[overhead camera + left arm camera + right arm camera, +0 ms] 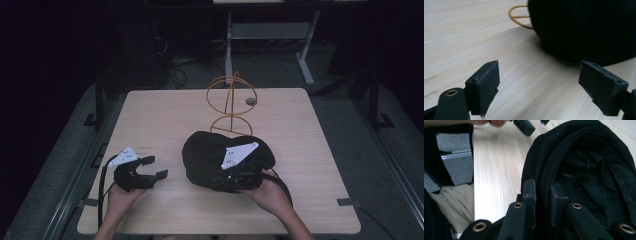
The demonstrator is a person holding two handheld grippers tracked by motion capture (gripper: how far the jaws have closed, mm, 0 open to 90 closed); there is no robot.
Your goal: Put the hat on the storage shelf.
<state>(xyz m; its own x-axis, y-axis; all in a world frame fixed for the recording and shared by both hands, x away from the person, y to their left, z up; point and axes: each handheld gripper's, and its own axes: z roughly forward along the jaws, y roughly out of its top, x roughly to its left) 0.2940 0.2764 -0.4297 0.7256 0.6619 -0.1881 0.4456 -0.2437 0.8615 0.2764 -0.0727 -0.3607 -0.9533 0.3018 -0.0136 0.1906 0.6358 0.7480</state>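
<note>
Near the front edge of the desk (pixel 310 200), toward its left corner, the left gripper (pixel 154 167) sits in the person's left hand (pixel 120 196) with its jaws apart and nothing between them; in the left gripper view the two black pads stand wide over bare pale wood, pointing toward the dark bulk of the cap. Just right of the middle of the front edge, the right hand (pixel 267 192) holds the right gripper (pixel 240 172), whose grey three-cornered plate faces up in the high view. Its jaws are clamped on the rim of the black cap (pixel 207 152): in the right gripper view the two pads stand close together with the stitched edge of the fabric pinched between them, and the cap's inside, with its seams and inner band, opens to the right of the pads. The cap itself lies about the middle of the desk, a little nearer the front edge than the back, with the right gripper at its near right side and the left gripper well apart from it. Just behind the cap, toward the back edge, stands a wire stand (pixel 231 100) of orange-yellow loops, its round base ring close to the cap's far side. A small grey disc (pixel 250 101) lies just right of the stand.
</note>
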